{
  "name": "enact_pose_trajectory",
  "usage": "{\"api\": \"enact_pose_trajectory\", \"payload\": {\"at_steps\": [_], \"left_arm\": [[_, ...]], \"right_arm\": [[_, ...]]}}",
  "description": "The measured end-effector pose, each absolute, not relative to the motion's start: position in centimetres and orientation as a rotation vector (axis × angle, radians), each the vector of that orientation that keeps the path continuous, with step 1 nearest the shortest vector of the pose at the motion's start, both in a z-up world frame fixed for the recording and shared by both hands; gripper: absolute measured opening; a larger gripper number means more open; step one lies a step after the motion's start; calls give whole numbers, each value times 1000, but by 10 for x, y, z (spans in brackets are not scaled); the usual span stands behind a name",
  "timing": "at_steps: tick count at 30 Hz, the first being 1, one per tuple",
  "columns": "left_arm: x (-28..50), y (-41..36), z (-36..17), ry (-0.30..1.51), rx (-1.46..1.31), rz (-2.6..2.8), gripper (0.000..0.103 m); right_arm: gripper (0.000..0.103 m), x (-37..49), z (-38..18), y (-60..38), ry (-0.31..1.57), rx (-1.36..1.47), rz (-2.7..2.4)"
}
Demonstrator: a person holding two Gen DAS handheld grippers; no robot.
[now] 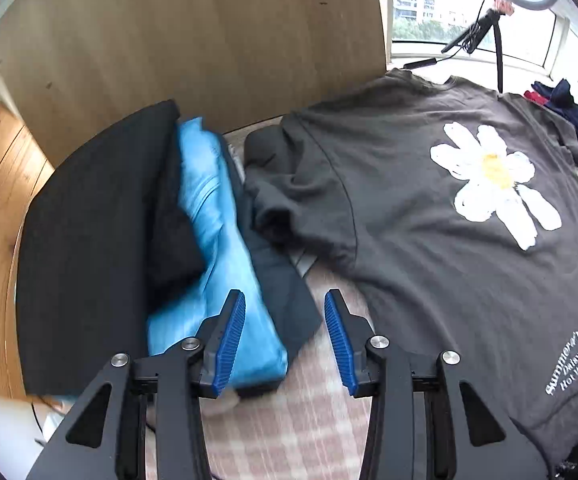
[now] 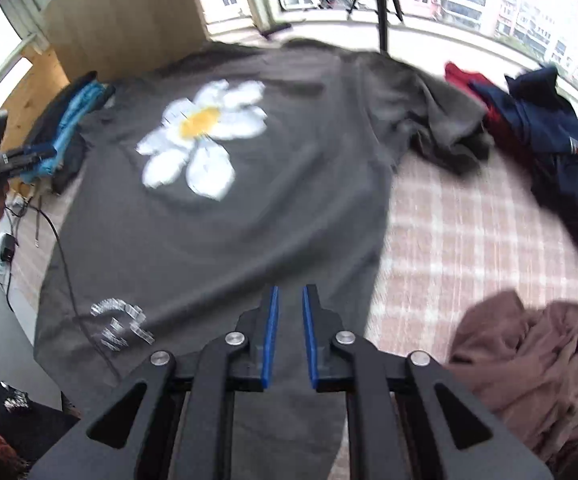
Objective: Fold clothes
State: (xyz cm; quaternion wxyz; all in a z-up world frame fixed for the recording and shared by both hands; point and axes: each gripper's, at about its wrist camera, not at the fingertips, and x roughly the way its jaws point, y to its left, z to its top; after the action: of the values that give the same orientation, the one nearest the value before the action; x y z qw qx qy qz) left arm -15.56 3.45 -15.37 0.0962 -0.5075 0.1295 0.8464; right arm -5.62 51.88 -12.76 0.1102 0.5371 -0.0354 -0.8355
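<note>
A dark grey T-shirt [image 1: 429,248] [image 2: 249,232] with a white daisy print [image 1: 493,176] [image 2: 205,136] lies spread flat on the checked cloth, its sleeves rumpled. My left gripper [image 1: 284,296] is open and holds nothing. It hovers over the near edge of a folded stack, between the blue garment [image 1: 217,240] and the shirt's left side. My right gripper [image 2: 291,290] hangs just above the shirt's near hem. Its blue pads stand a narrow gap apart, and the shirt shows through the gap, not pinched.
The stack also holds folded black clothes [image 1: 89,240]. A crumpled brown garment [image 2: 529,364] lies near right, with a navy one [image 2: 561,168] and a red one [image 2: 465,76] far right. A tripod [image 2: 381,4] stands by the window, a wooden panel [image 1: 209,40] behind the stack. Cables [image 2: 53,224] trail at the left.
</note>
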Motion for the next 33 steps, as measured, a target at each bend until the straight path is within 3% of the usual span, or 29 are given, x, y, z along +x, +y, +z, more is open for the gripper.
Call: {"api": "enact_pose_trajectory", "payload": {"at_steps": [5, 9, 14, 19, 21, 22, 24, 27, 29, 33], "left_arm": [[-94, -10, -155, 168, -1547, 2503, 45], [-56, -32, -156, 75, -1553, 2511, 45], [-28, -55, -149, -48, -1473, 2521, 45], [-26, -76, -152, -105, -1462, 2531, 45], [-29, -81, -153, -115, -1460, 2539, 45], [-31, -83, -153, -120, -1459, 2542, 45], [-39, -84, -153, -133, -1453, 2533, 45], [-57, -74, -149, -126, -1423, 2501, 45], [-75, -60, -144, -108, -1381, 2466, 46], [-128, -18, -144, -52, -1310, 2409, 46]], "right_arm": [[38, -130, -80, 414, 26, 1312, -2393], [38, -191, -94, 301, 67, 1208, -2234], [38, -250, -144, 163, 270, 1212, -2119], [38, -283, -185, 102, 470, 1275, -2097], [33, -287, -186, 109, 411, 1291, -2131], [4, -288, -184, 117, 357, 1295, -2159], [4, -291, -181, 133, 247, 1302, -2212], [6, -281, -182, 202, -80, 1391, -2268], [25, -274, -190, 242, -135, 1534, -2302], [32, -266, -169, 285, -199, 1493, -2344]]}}
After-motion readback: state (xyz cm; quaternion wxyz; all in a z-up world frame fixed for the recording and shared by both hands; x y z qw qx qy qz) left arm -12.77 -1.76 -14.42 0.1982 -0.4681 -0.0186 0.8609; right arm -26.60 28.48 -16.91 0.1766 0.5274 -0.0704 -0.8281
